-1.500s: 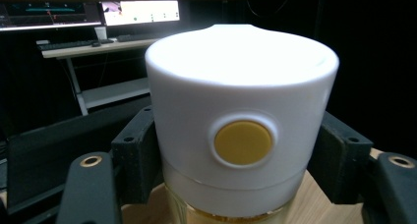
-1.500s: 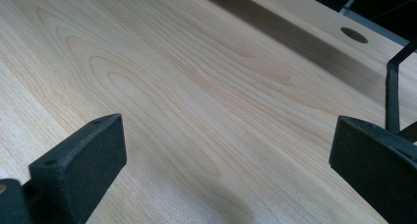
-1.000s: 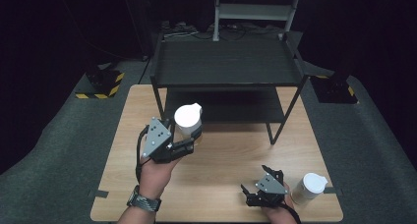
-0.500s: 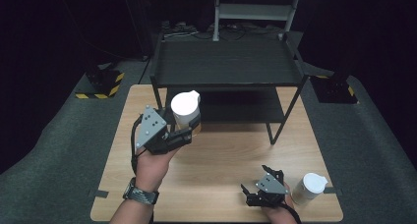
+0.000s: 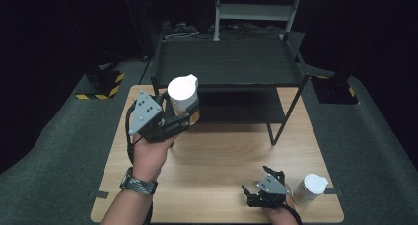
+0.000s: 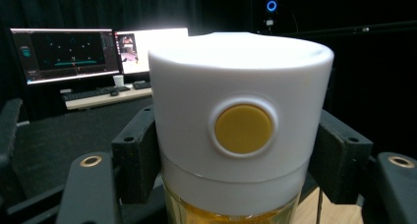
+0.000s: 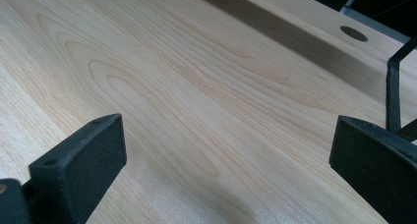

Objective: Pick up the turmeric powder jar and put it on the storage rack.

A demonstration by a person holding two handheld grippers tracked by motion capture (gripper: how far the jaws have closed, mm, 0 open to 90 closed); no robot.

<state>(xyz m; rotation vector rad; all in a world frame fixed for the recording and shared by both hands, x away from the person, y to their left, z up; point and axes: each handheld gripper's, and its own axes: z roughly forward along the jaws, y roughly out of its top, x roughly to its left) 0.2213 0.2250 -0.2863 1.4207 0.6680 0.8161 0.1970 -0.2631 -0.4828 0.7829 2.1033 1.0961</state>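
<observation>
My left gripper (image 5: 185,117) is shut on a jar with a white lid (image 5: 183,92) and a yellowish see-through body, held upright in the air in front of the black shelf rack (image 5: 231,62). In the left gripper view the white lid (image 6: 241,130) with its round yellow button stands between the two black jaws. My right gripper (image 5: 254,193) rests low at the table's front right, open, with bare wood between its jaws (image 7: 221,150). A second white-lidded jar (image 5: 311,187) stands just right of it.
The black two-level rack stands on the far half of the wooden table (image 5: 217,161), with one thin leg (image 5: 281,121) coming down at the right. Dark floor and yellow-black striped bases (image 5: 101,84) lie around the table. Monitors (image 6: 64,52) glow behind.
My left gripper has lifted the jar and carried it up and forward toward the rack. The right gripper has stayed in place.
</observation>
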